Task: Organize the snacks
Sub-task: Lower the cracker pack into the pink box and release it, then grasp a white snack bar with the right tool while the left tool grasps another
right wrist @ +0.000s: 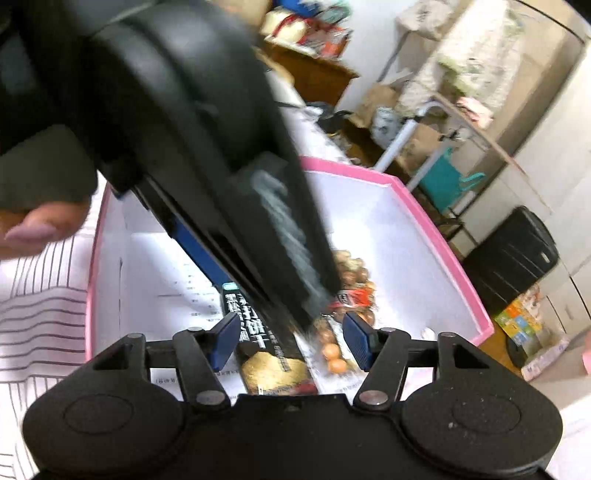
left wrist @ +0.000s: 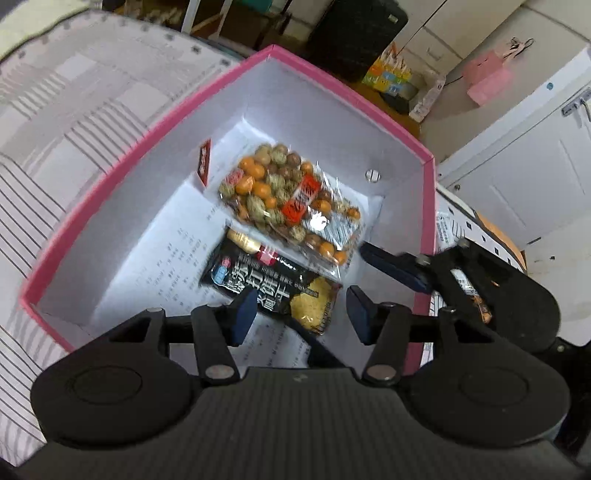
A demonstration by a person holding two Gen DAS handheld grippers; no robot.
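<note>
A pink box [left wrist: 325, 79] with a white inside stands open on the striped cloth. In it lie a clear bag of mixed nuts [left wrist: 288, 203] and a black cracker packet [left wrist: 273, 288], side by side on printed paper. My left gripper [left wrist: 301, 314] is open and empty, just above the box's near side. In the right wrist view my right gripper [right wrist: 290, 341] is open and empty over the same cracker packet [right wrist: 273, 365] and nut bag [right wrist: 340, 347]. The left gripper's black body [right wrist: 207, 147] crosses this view and hides part of the pink box [right wrist: 443, 236].
A small red packet [left wrist: 204, 162] leans against the box's left inner wall. Striped cloth [left wrist: 55, 184] lies around the box. A black suitcase [left wrist: 354, 33] and coloured cartons [left wrist: 391, 75] stand on the floor beyond. A hand [right wrist: 33, 229] shows at left.
</note>
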